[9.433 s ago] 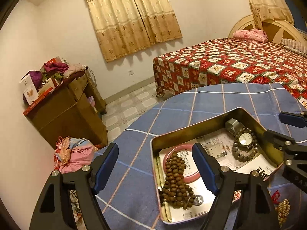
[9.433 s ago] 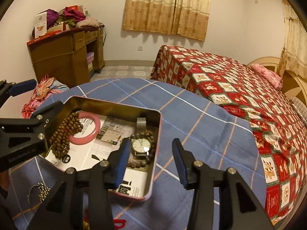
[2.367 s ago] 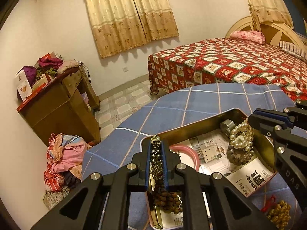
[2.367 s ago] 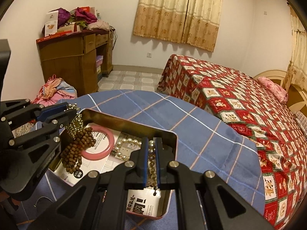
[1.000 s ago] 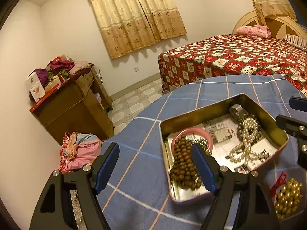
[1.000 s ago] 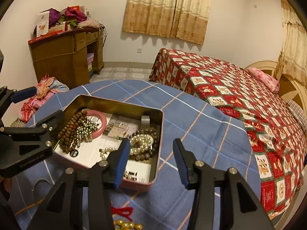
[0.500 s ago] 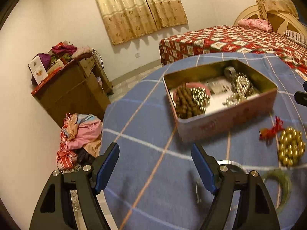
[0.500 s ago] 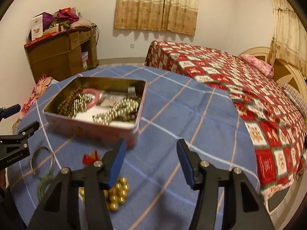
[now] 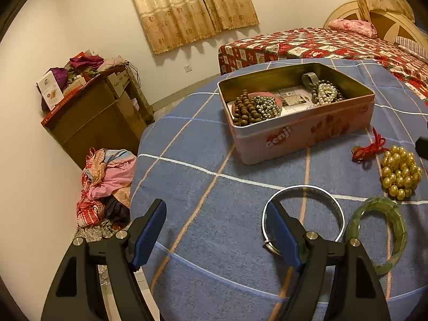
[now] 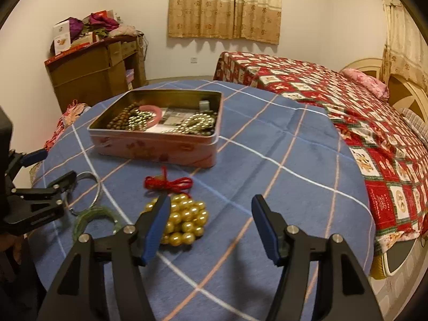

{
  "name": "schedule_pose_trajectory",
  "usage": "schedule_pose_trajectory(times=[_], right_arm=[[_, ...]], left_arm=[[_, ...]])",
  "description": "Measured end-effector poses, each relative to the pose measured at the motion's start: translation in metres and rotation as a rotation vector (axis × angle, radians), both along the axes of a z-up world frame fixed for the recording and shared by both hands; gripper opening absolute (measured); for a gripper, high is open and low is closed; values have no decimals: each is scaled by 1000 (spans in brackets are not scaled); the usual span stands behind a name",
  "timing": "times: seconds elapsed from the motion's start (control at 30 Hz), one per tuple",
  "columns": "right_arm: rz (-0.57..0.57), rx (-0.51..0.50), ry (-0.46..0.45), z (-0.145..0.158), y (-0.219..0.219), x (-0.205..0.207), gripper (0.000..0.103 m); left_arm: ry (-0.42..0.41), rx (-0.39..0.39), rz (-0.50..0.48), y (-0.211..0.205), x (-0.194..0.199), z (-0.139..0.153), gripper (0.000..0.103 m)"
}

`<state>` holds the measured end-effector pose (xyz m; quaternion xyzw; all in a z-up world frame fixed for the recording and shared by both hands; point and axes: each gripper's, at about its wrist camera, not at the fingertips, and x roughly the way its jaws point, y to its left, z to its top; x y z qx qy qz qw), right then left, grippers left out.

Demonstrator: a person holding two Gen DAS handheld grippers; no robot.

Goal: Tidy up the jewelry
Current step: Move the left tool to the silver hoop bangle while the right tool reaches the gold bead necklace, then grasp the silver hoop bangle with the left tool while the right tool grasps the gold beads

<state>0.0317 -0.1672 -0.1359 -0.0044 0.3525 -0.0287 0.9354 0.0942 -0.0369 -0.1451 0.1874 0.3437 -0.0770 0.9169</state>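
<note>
A pink tin on the blue checked tablecloth holds brown beads, silver beads, a pink bangle and pearls. In front of it lie a silver bangle, a green bangle and gold beads with a red cord. My left gripper is open and empty, its right finger at the silver bangle's near left rim. My right gripper is open and empty, its left finger beside the gold beads.
The round table's edge drops to the floor on the left, where a heap of clothes lies. A wooden cabinet stands by the wall. A bed with a red quilt is at the right.
Both grippers pulled back from the tin and came lower, towards the loose jewelry near the table's front. Earlier they dropped silver beads and pearls into the tin and opened.
</note>
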Motion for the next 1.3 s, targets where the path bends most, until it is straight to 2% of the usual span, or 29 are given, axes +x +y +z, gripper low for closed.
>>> schedule_pose_trajectory(times=[0.17, 0.33, 0.37, 0.4, 0.43, 0.5, 0.57, 0.6, 0.67, 0.7, 0.73, 0.8, 0.9, 1.3], right_arm=[[29, -13, 20, -9, 11, 1, 68], [19, -24, 72, -23, 9, 5, 68], [16, -20, 80, -26, 8, 5, 67], [17, -5, 77, -26, 6, 4, 63], [19, 2, 77, -26, 5, 2, 59], [28, 7, 76, -25, 5, 0, 33], [44, -2, 81, -25, 9, -3, 23], [48, -6, 83, -26, 11, -2, 20], [53, -11, 78, -26, 12, -5, 18], [54, -8, 75, -26, 12, -6, 18], [53, -8, 74, -26, 12, -6, 17], [51, -12, 66, -24, 11, -8, 13], [49, -5, 57, -23, 11, -8, 13], [53, -35, -22, -3, 11, -15, 12]], left_arm=[[15, 34, -9, -6, 2, -8, 78], [14, 17, -8, -3, 5, -8, 77], [20, 8, -15, -3, 5, -8, 73], [27, -2, -23, -2, 5, -8, 63], [37, -13, -34, -2, 4, -7, 59], [46, -14, -59, -8, 1, -7, 42], [57, -23, -80, -12, 0, -8, 30], [62, -31, -90, -13, -1, -8, 22], [67, -35, -105, -16, -2, -8, 15], [72, -38, -112, -17, -2, -9, 7], [78, -44, -119, -17, -2, -9, 4], [73, -34, -115, -18, -3, -9, 2], [75, -59, -114, -15, -5, -6, 1], [-46, -57, -81, -3, -17, 29, 1]])
